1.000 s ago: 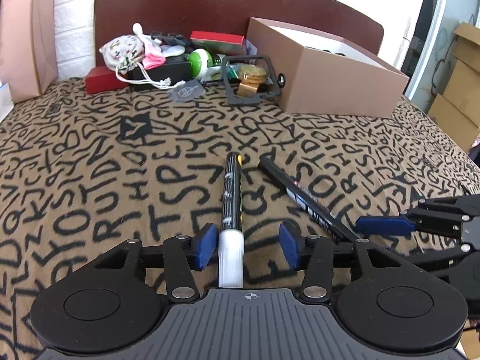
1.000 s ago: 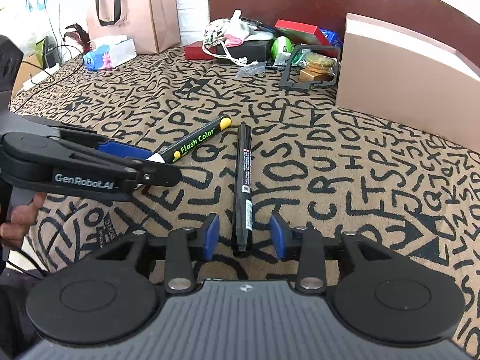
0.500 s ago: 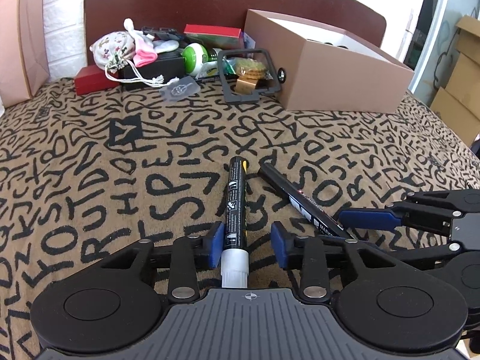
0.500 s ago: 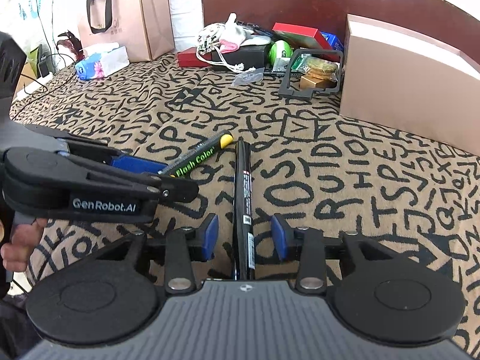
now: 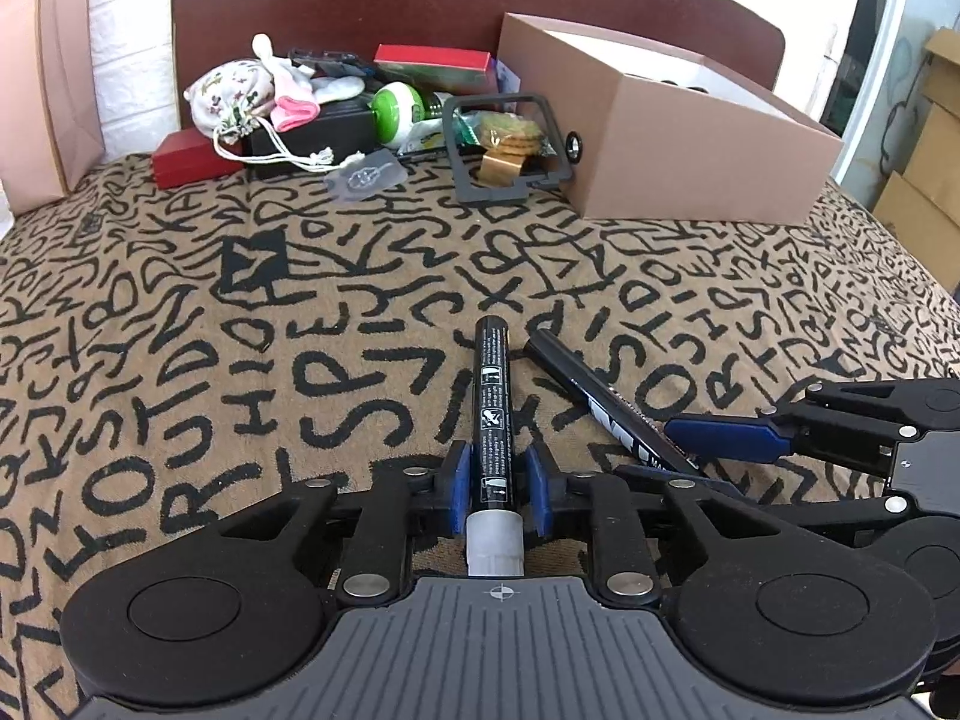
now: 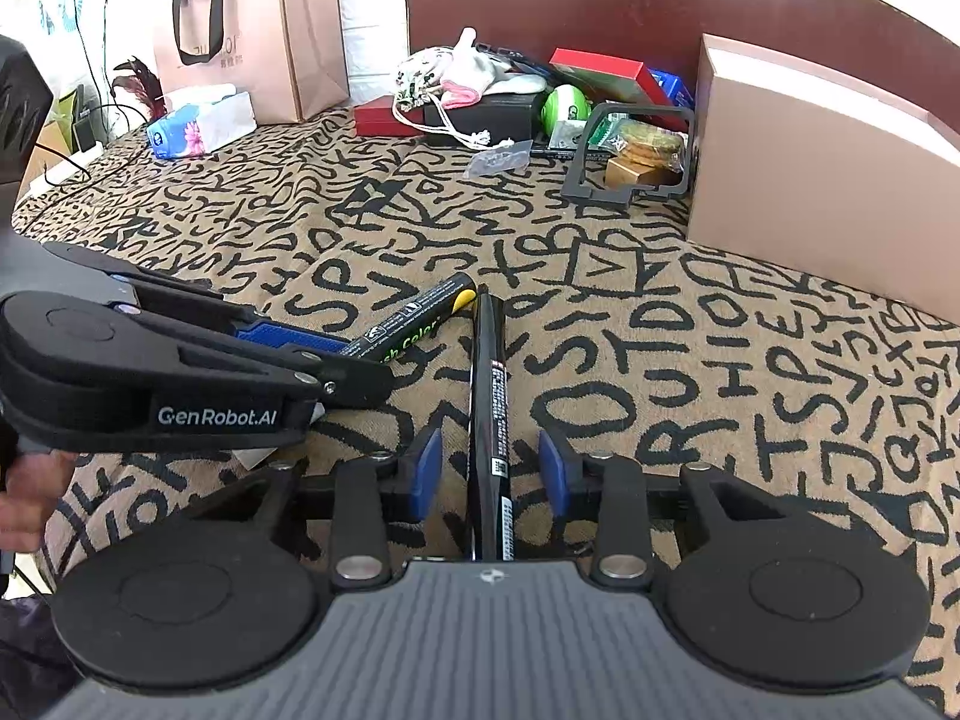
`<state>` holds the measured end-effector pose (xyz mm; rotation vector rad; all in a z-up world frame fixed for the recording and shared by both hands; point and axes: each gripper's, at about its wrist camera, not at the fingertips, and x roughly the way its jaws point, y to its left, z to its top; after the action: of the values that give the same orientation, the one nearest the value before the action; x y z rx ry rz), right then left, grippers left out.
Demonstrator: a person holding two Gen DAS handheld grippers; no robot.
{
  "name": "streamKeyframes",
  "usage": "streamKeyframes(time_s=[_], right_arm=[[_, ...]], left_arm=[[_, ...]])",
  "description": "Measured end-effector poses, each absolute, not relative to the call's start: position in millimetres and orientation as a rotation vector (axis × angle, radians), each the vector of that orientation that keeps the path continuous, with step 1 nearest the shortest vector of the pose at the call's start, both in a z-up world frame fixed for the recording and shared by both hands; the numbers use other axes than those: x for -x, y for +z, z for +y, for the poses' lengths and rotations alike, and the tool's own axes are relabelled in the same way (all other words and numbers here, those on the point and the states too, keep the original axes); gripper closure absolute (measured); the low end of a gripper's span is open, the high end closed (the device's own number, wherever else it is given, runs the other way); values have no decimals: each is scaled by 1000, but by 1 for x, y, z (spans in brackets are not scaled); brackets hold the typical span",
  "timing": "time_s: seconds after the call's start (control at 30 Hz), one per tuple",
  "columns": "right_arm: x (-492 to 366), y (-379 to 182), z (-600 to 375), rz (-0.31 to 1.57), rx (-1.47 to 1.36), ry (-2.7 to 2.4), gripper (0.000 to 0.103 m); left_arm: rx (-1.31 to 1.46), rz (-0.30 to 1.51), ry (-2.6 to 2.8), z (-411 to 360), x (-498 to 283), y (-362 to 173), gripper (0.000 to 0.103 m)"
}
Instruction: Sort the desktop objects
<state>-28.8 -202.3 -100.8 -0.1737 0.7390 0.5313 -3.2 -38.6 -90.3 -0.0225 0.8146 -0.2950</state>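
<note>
Two pens lie side by side on the lettered brown cloth point(image 5: 180, 330). The thick black Flash Color marker point(image 5: 493, 396) point(image 6: 420, 318) has a yellow tip and a pale cap. My left gripper point(image 5: 498, 468) point(image 6: 336, 360) straddles its cap end. Its jaws are closing and its blue pads stand a sliver off the barrel. The thin black pen point(image 6: 489, 372) point(image 5: 588, 390) runs between the pads of my right gripper point(image 6: 489, 468) point(image 5: 690, 456). Those jaws are narrowing slightly, with clear gaps on both sides.
A brown cardboard box point(image 5: 690, 150) point(image 6: 810, 180) stands at the back right. Left of it, a black frame point(image 5: 504, 150) holds snacks, beside a pile with a pouch, red boxes and a green ball. A paper bag point(image 6: 270, 42) and tissue pack point(image 6: 198, 123) stand far left.
The left jaws have narrowed from wide apart to almost touching the marker. The right gripper slid forward along the thin pen, whose near end now lies under the gripper body.
</note>
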Motion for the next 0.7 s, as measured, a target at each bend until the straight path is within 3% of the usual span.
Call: streamKeyframes(time_s=[0.1, 0.23, 0.27, 0.3, 0.37, 0.43, 0.47, 0.7], right_arm=[[27, -101, -202, 745, 168, 534, 66], [24, -101, -201, 751, 173, 536, 68], [24, -102, -201, 752, 170, 535, 69], [24, -102, -200, 751, 171, 535, 70], [24, -102, -199, 750, 171, 535, 74], [24, -102, -199, 752, 163, 541, 81], [24, -102, -199, 753, 159, 546, 86], [23, -100, -207, 769, 83, 567, 86]], left_arm=[[41, 824, -293, -38, 2, -90, 66], [34, 826, -291, -38, 1, -91, 75], [31, 825, -289, -39, 1, -91, 75], [26, 821, -288, -40, 1, -91, 68], [25, 817, -285, -41, 0, -92, 68], [26, 815, -282, -43, -1, -92, 73], [22, 815, -279, -44, -1, -92, 87], [44, 823, -285, -43, 6, -89, 90]])
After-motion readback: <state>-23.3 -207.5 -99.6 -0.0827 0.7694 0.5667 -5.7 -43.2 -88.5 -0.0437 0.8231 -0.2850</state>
